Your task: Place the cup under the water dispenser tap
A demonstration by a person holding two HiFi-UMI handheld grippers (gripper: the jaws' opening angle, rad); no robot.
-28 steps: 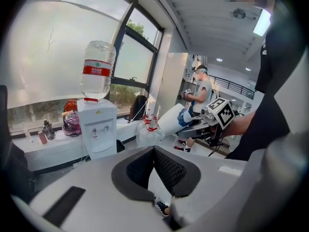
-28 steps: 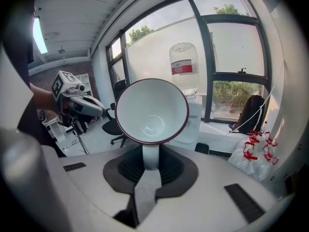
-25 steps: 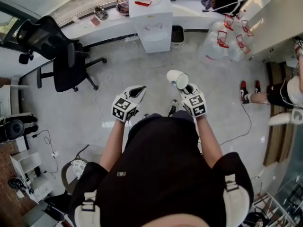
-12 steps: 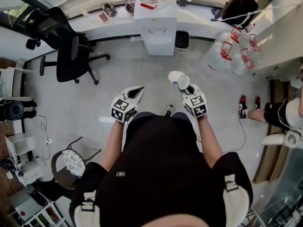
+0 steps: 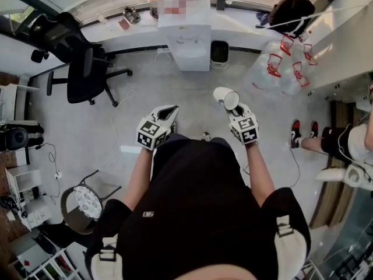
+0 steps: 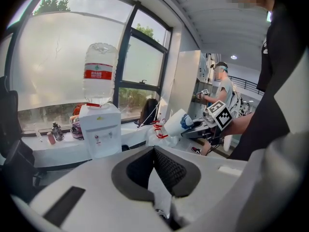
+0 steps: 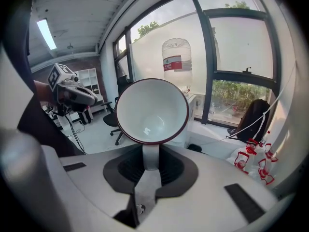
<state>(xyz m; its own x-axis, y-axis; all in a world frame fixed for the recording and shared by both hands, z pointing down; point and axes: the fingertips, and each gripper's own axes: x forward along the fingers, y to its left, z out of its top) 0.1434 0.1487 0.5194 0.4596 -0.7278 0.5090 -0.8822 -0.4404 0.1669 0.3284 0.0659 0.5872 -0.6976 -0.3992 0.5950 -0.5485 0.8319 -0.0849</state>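
The water dispenser (image 5: 187,42) is standing against the far counter, well apart from the person, with open floor between and an office chair (image 5: 81,66) off to the left. The left gripper (image 5: 169,114) is hanging closed and empty, pointing towards the dispenser. The right gripper (image 5: 234,108) is clamping the white cup (image 5: 224,96) by its handle (image 7: 150,156) alone, so the cup is hanging in the air ahead of the person, tipped on its side with its mouth facing back at the gripper.

The main risk is sitting in that grip. The pads are pinching only a narrow, smooth handle, so the cup is probably free to pivot or slip if the hand jolts during the approach. The cup also needs turning upright before it goes down. If it is lowered tilted, it is likely to roll or topple off the dispenser's ledge. The taps (image 6: 98,138) are small and set in a shallow recess, so a careless reach is risking a knock of the rim against the cabinet front, or a placement beside the tap instead of under it.
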